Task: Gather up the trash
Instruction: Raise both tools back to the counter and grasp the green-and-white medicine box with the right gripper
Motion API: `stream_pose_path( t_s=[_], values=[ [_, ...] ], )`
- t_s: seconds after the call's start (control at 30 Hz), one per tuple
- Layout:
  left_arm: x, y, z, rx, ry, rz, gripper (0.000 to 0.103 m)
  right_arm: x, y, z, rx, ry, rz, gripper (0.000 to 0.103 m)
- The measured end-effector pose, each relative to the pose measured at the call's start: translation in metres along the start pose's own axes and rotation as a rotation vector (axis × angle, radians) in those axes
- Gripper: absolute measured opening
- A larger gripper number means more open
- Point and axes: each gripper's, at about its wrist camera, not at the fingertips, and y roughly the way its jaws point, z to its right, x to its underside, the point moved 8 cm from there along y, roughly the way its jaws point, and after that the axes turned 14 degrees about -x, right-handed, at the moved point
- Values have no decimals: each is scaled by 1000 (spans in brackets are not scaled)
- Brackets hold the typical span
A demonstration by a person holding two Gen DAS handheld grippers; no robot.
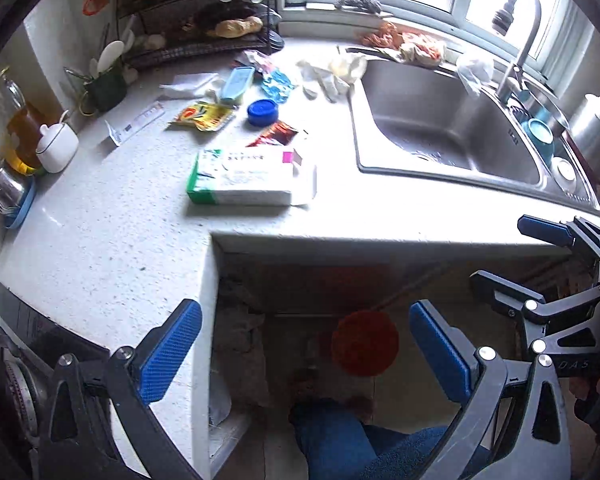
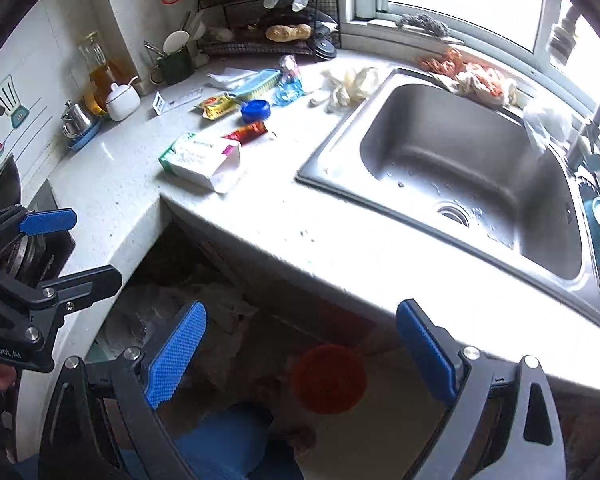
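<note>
While both claws hang spread and empty, speckled white countertop (image 1: 100, 240) under window light, wrappers beside steel sink (image 1: 440, 120).

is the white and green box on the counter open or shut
Open. The white and green box lies flat on the counter, and its end flap hangs out at the pink-marked end.

Steel sink (image 1: 440, 120) is set into the desk (image 1: 100, 240), tap (image 1: 516, 40) behind it, teal bowl (image 1: 540, 136) to its right, wire rack (image 1: 196, 28) and white sugar pot (image 1: 56, 148) way off left.
</note>
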Motion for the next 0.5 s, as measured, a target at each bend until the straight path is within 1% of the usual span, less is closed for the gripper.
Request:
stream_pose_path(
  t_s=[0.1, 0.2, 0.37, 0.5],
  values=[
    [-20, 2, -32, -33, -34, 14, 103, -32, 11, -12, -37, -47, 3, 96],
    [-37, 17, -62, -49, -59, 4, 103, -57, 28, -26, -64, -105, -19, 96],
    [-52, 52, -103, -68, -99, -46, 103, -89, 76, -46, -117, -154, -123, 96],
    [-53, 85, -125, -68, -130, -101, 103, -107, 124, -51, -117, -209, -209, 96]
  ],
)
